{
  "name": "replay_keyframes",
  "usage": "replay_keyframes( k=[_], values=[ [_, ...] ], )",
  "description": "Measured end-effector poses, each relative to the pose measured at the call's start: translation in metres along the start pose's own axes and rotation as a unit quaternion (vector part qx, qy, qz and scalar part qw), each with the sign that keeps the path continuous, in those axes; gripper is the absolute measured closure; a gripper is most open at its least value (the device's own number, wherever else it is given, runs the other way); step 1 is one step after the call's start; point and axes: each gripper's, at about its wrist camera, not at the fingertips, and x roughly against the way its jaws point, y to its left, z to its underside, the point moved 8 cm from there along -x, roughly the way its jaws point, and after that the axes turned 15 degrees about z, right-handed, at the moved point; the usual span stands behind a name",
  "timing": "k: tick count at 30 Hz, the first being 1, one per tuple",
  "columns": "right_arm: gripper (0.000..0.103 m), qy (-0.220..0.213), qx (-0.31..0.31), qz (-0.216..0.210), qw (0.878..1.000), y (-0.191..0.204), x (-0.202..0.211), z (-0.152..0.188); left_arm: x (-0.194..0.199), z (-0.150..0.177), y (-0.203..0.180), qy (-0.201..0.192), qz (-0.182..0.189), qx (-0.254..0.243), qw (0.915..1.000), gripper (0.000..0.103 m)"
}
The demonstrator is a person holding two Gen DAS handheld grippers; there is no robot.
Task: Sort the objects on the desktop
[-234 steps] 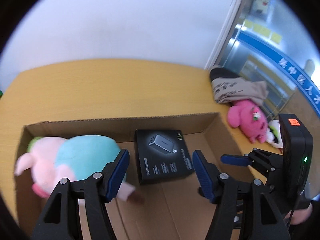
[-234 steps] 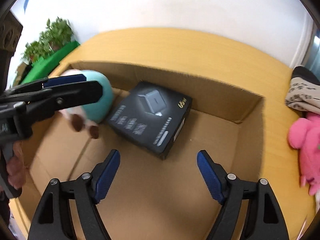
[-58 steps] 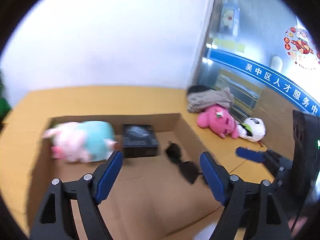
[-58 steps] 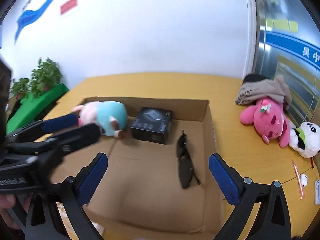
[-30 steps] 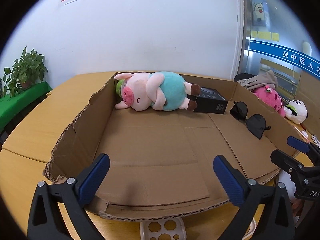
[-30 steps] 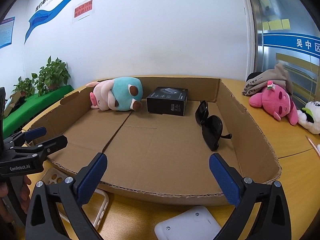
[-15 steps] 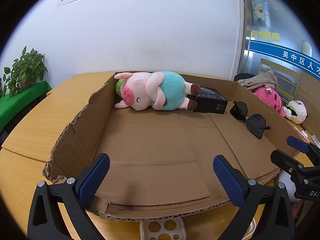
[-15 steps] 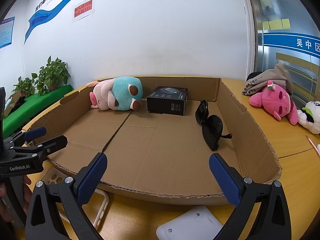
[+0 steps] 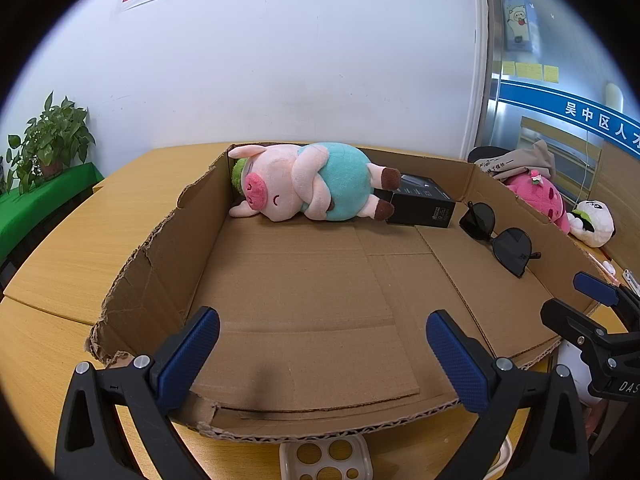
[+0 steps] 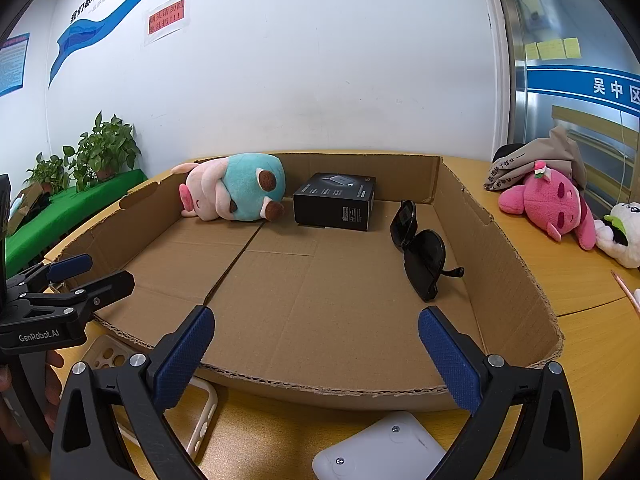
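**Both grippers spread wide and empty at the box's near edge**

Blue-padded fingers (image 9: 188, 354) of the left gripper (image 9: 320, 360) stand wide apart with nothing between them, poised over the near wall of the cardboard box (image 9: 160, 248). The right gripper (image 10: 316, 356) is the same: its pads (image 10: 448, 364) are spread far apart, holding nothing, just above the box's near rim (image 10: 320, 390). Each gripper shows in the other's view, the right one (image 9: 596, 312) by the box's near right corner and the left one (image 10: 68, 280) by its near left corner.

Inside the box, three things sit toward the far side. A plush pig (image 9: 308, 188) in a teal shirt lies on its side in the far left corner, its head against the left wall. A black carton (image 10: 334, 200) rests just right of the pig's feet, near the far wall. A pair of dark sunglasses (image 10: 420, 248) lies along the right wall, well apart from the grippers.

Outside the box, on the wooden table (image 10: 592, 352), a pink plush toy (image 10: 552, 200) lies beyond the right wall with a grey cloth (image 10: 532, 160) behind it and a black-and-white plush (image 10: 620, 236) beside it. At the table's near edge, a clear phone case (image 10: 200, 408) lies under the right gripper's left finger, and a white device (image 10: 384, 448) lies between its fingers.
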Motion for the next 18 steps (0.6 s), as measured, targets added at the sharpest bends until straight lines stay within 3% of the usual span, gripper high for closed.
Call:
replay_keyframes(
  k=[18],
  values=[
    [0.0, 0.001, 0.003, 0.003, 1.0, -0.0002, -0.001, 0.001, 0.0006, 0.0014, -0.0007, 0.003, 0.0, -0.003, 1.0, 0.0]
  ],
)
